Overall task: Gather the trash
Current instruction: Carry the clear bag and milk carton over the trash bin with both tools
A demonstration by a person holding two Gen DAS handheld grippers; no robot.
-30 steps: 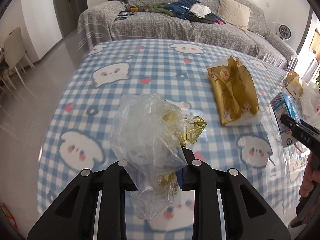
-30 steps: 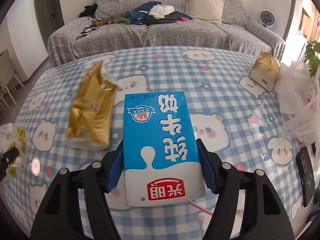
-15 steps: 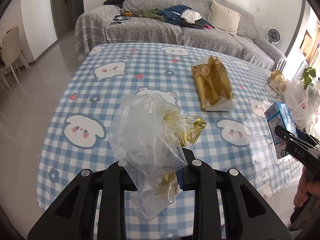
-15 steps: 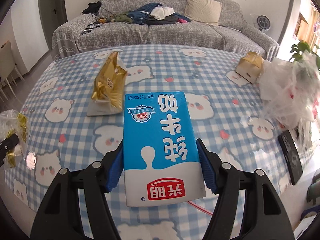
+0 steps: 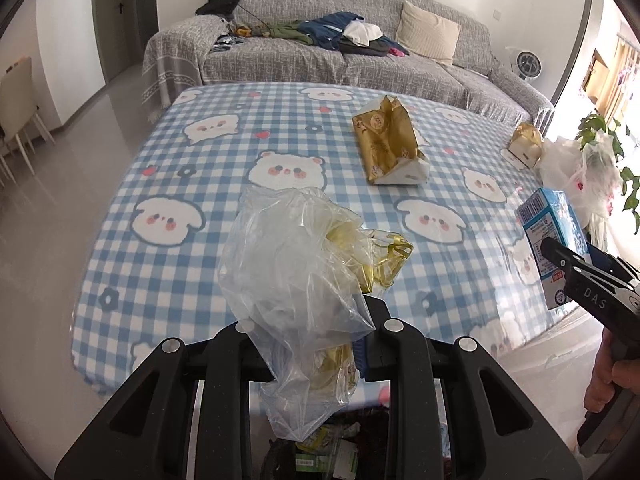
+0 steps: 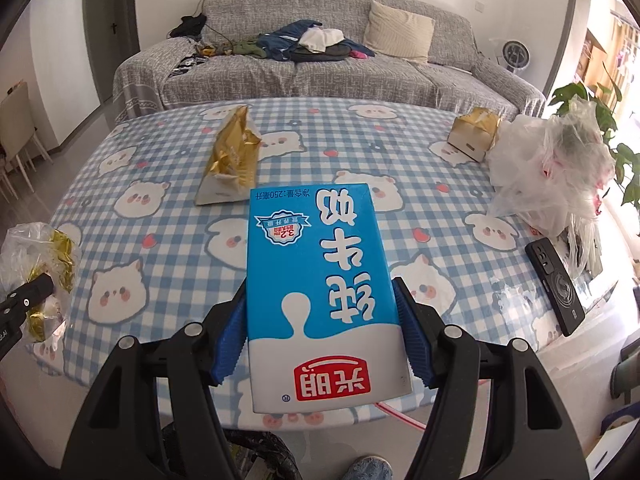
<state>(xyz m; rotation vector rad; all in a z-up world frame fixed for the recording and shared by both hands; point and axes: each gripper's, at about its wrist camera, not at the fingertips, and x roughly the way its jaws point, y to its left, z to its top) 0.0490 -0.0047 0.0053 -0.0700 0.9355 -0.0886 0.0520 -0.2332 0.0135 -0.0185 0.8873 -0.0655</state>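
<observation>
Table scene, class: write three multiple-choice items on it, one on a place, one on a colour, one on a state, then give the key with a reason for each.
1. Where does the black phone lie?
A. on the sofa
B. near the table's right edge
C. inside the white bag

2. What colour is most of the milk carton?
A. blue
B. red
C. green

3. How is the left gripper?
A. open and empty
B. shut on the clear plastic bag
C. shut on a cushion

Key: B, the phone rests by the tablecloth's right edge; A, the carton's face is blue over a white base; B, the bag is pinched between its fingers.
</observation>
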